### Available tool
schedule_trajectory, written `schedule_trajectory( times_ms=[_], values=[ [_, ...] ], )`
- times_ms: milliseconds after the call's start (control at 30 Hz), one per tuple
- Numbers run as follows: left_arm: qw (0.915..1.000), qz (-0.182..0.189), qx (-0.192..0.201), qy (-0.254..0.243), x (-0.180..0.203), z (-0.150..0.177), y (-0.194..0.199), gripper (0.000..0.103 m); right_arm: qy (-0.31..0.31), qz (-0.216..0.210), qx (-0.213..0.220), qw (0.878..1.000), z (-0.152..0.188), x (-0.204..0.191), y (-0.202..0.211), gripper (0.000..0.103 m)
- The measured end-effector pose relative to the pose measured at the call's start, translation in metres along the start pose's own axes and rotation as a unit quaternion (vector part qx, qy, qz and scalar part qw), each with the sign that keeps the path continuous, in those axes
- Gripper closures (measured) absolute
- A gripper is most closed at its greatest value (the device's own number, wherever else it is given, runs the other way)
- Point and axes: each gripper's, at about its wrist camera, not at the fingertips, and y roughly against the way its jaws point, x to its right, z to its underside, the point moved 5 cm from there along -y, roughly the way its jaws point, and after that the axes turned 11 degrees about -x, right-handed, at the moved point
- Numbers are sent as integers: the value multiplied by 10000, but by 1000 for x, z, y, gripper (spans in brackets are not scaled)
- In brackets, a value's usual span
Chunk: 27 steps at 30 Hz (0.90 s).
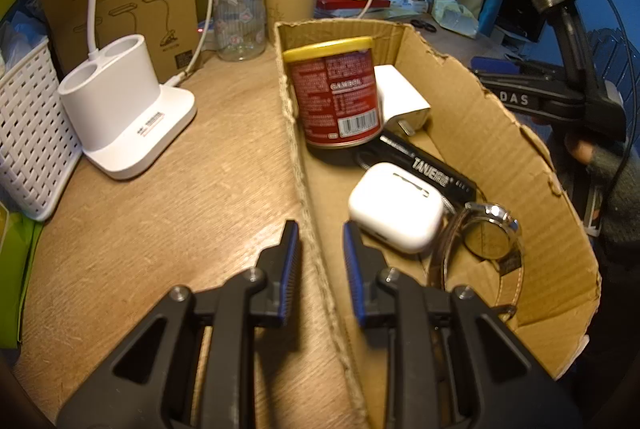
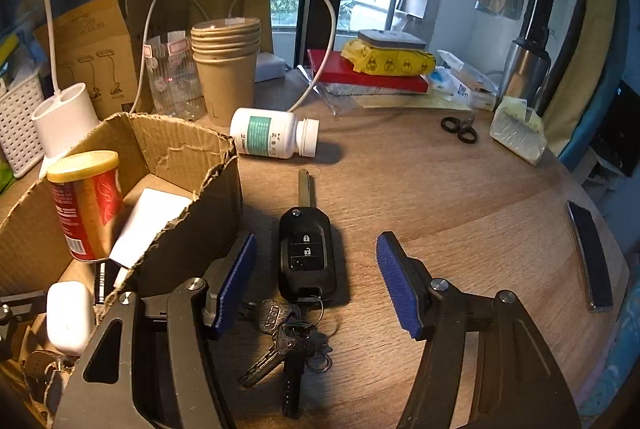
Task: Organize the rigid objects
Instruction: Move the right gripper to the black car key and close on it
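Observation:
A torn cardboard box [image 1: 500,149] on the wooden table holds a red can with a yellow lid [image 1: 336,89], a white charger [image 1: 400,97], a black bar [image 1: 432,169], a white earbud case [image 1: 396,209] and a wristwatch [image 1: 492,233]. My left gripper [image 1: 320,269] straddles the box's left wall, jaws narrowly apart, empty. My right gripper [image 2: 316,277] is open wide around a black car key [image 2: 306,253] with a key bunch [image 2: 288,345], not touching it. A white pill bottle [image 2: 276,137] lies beyond. The box [image 2: 180,149] is at the left.
A white lamp base [image 1: 124,109], a white basket [image 1: 28,133], a glass jar [image 1: 240,17] and stacked paper cups [image 2: 226,69] stand behind. Scissors [image 2: 460,129], a red book stack [image 2: 372,77], a steel flask [image 2: 524,69] and a dark phone [image 2: 592,253] lie to the right.

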Motion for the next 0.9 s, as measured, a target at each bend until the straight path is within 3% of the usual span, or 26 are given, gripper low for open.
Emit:
schedule_trajectory(
  times_ms=[767, 900],
  values=[
    [10000, -1, 1, 1, 0, 0, 0, 79, 60, 74, -466, 9989, 0, -1, -28, 38],
    [10000, -2, 0, -1, 0, 0, 0, 79, 121, 84, -605, 9981, 0, -3, -34, 44]
  ],
)
